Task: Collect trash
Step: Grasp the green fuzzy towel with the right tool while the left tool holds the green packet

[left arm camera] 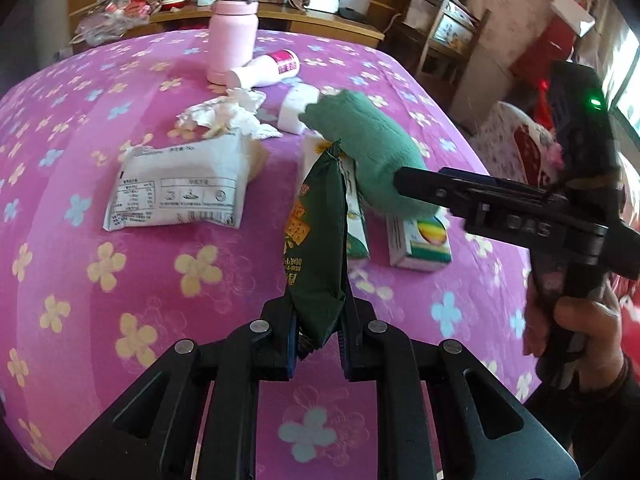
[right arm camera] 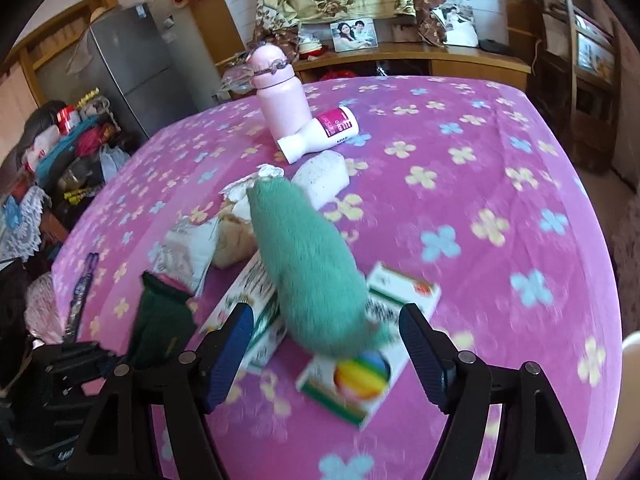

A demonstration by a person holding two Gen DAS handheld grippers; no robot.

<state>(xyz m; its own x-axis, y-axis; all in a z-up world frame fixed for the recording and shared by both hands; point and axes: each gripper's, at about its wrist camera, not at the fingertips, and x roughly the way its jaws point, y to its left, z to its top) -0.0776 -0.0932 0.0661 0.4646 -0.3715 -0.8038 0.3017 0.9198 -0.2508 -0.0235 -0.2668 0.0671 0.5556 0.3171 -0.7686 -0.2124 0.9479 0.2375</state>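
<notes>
One piece of trash was in hand: the left gripper [left arm camera: 318, 344] had its fingers clamped on the dark green wrapper [left arm camera: 318, 240], which stood up straight ahead of it. The right gripper [right arm camera: 326, 344] hung wide open and empty, with the green sock [right arm camera: 312, 268] lying between and just beyond its fingers, over the small boxes [right arm camera: 352, 384]. Judging by this, the next move called for closing on the nearest loose item while carrying the wrapper off.
</notes>
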